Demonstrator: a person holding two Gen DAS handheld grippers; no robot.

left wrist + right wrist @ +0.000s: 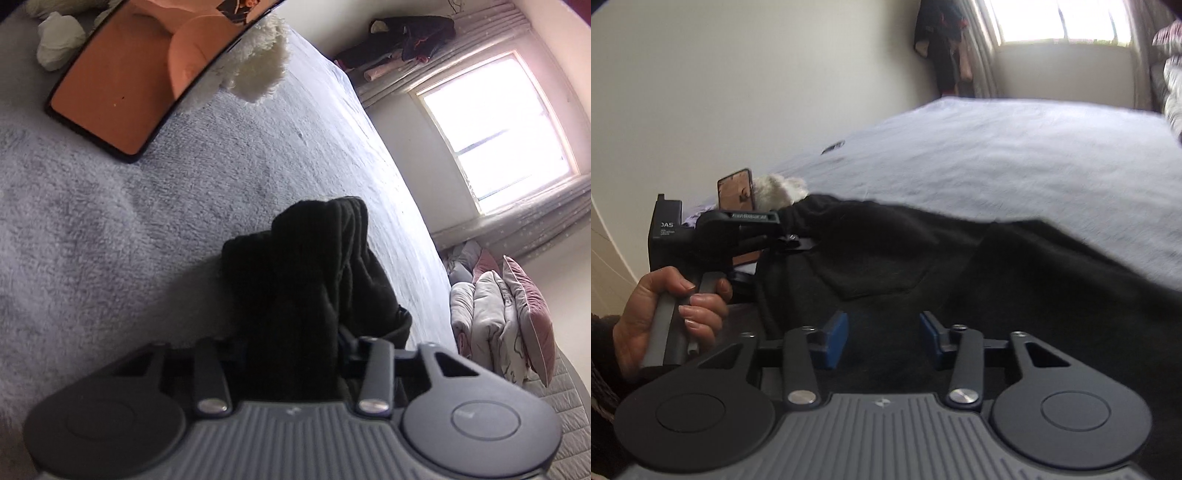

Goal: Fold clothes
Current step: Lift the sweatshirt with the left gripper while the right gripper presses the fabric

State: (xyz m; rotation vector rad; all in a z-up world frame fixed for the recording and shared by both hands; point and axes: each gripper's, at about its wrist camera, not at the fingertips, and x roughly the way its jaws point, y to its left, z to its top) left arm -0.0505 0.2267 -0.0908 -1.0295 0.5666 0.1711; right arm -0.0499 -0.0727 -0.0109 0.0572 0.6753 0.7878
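Closest to me in the right wrist view, my right tool (pixel 882 341) has its blue pads (pixel 834 339) standing apart with the black garment (pixel 1015 280) lying dark between them. I cannot see either pad pressing cloth, so I read this tool as open around the fabric, not yet gripping.

In the left wrist view my left tool (pixel 295 354) has a bunched fold of the same black garment (pixel 314 273) rising straight out from between its arms. The fingertips are buried under the cloth, but the bundle stands up from the jaws, so I judge that tool closed on the garment. The right view agrees: the left tool (pixel 792 240), held by my left hand (pixel 670 314), meets the garment's left end.

The garment lies across the near edge of the bed (pixel 1015 155), spread from the left tool over to the right one, with what looks like a patch pocket facing up. Beyond it the grey bedcover is bare toward the far edge; a tablet (pixel 122 81) and a fluffy white toy (pixel 258 62) sit toward the left side.

I take this as the grasping step before a fold. Next I need the right tool shut firmly on its edge of cloth, then both ends lifted together and carried over evenly, keeping the fabric taut so it does not bunch.
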